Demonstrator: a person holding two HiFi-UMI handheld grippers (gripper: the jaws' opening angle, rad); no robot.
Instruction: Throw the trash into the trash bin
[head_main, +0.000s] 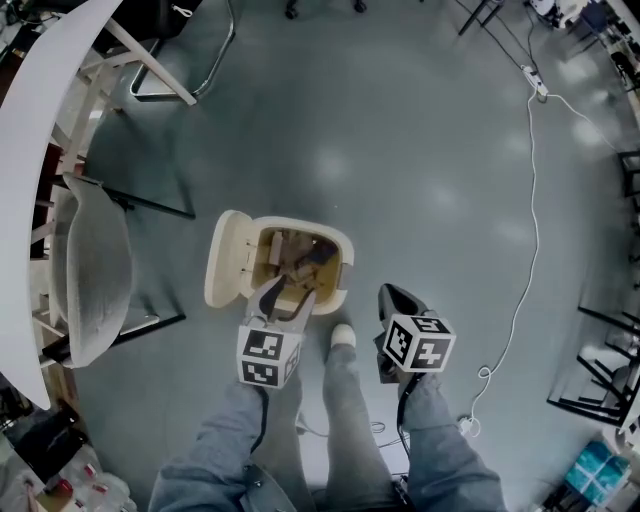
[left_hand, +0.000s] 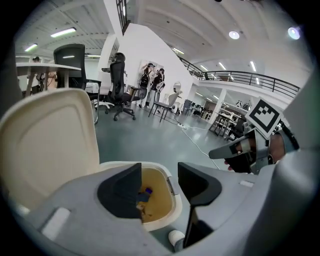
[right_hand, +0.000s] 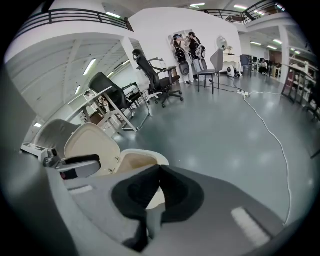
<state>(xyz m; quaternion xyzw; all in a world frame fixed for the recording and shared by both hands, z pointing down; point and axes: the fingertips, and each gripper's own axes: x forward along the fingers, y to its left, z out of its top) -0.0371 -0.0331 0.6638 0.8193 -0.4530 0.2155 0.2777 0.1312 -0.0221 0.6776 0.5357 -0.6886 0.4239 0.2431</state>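
The trash bin (head_main: 338, 296) stands on the floor with its lid (head_main: 226, 262) flipped up to the left, and the trash (head_main: 298, 258) lies inside it. The left gripper (head_main: 288, 293) hovers over the bin's near rim, jaws apart and empty. The right gripper (head_main: 396, 297) hangs just right of the bin, jaws pressed together on nothing.

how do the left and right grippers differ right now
The left gripper has its jaws apart; the right gripper has them together. The left gripper hangs over the open trash bin; the right gripper is beside it, over the floor. Both are empty.
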